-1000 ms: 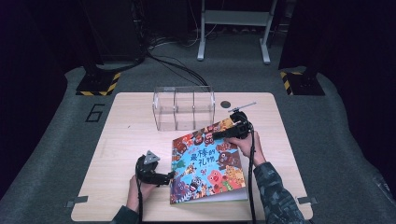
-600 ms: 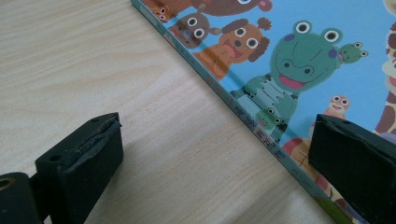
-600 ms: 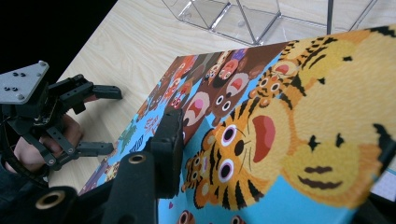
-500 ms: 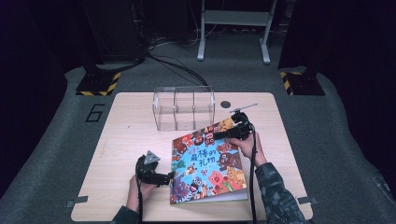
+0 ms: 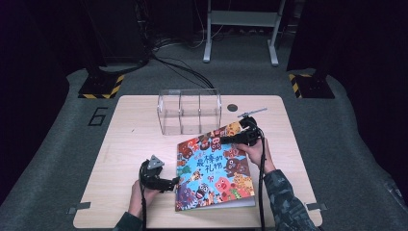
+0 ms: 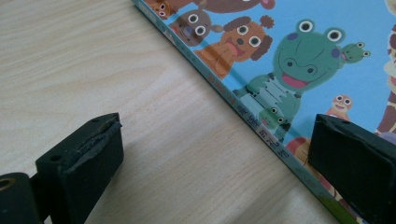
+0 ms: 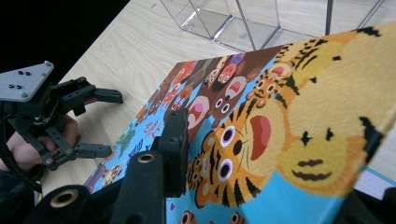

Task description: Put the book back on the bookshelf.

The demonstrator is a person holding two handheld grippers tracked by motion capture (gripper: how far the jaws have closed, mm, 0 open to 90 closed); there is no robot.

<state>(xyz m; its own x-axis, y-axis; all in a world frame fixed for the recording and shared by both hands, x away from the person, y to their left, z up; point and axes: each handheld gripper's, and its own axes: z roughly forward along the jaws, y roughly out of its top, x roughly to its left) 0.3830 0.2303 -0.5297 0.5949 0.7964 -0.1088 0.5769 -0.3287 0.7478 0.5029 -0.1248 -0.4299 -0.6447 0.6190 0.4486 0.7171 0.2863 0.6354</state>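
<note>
A colourful picture book (image 5: pixel 214 168) with cartoon animals lies on the wooden table (image 5: pixel 130 144), its spine (image 6: pixel 243 107) on the left. My right gripper (image 5: pixel 226 140) is shut on the cover's far right corner and holds that cover (image 7: pixel 280 130) tilted up off the pages. One black jaw rests on top of the cover and the other is hidden beneath it. My left gripper (image 5: pixel 175 182) stands open at the book's near left edge. Its two jaws straddle the spine, one over bare wood and one over the cover, low above the table.
A clear plastic box (image 5: pixel 190 111) with three compartments stands behind the book, close to the raised cover. A small dark round spot (image 5: pixel 233 107) sits in the tabletop to the right of the box. Bare wood lies left of the book. Dark floor surrounds the table.
</note>
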